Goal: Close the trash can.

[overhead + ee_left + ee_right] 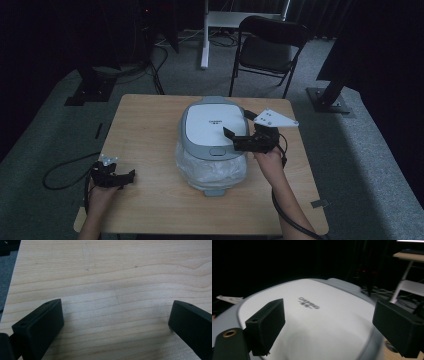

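Cooker lid [312, 312] spans beneath right gripper's [328, 325] spread fingers [265, 325].

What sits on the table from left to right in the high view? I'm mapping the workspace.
Left gripper → bare wooden table → white-lidded bin with a plastic liner → right gripper, reaching over the bin's right edge.

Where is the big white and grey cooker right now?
In the high view, the cooker sits mid-table, slightly right of centre, with the right hand-held gripper over its lid's right edge.
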Action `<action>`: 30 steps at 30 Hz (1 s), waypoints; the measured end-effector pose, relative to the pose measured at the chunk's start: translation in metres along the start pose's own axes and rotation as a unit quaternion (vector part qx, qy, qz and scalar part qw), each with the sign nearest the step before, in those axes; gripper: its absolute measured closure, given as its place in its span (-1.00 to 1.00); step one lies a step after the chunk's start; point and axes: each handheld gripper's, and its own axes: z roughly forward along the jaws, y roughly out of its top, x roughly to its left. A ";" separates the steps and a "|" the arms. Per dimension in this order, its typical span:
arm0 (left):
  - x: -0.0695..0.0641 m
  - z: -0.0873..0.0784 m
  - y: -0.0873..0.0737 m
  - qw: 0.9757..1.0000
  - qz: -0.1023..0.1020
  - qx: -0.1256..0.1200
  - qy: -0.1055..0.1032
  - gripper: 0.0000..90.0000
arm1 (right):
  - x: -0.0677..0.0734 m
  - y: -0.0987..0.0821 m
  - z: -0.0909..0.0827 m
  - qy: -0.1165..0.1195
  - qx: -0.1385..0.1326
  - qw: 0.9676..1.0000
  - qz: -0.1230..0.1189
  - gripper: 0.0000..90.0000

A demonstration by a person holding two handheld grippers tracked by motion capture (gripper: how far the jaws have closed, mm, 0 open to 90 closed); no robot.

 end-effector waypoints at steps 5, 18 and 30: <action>0.000 0.000 0.000 1.000 0.000 0.000 0.000 -0.98 | -0.006 -0.001 -0.006 -0.012 -0.003 1.000 -0.001 -0.77; 0.000 0.000 0.000 1.000 0.000 0.000 0.000 -0.98 | -0.022 -0.006 -0.023 -0.034 -0.008 0.999 0.014 -0.77; 0.000 0.000 0.000 1.000 0.000 0.000 0.000 -0.98 | -0.042 -0.022 -0.045 -0.067 -0.009 0.997 0.032 -0.77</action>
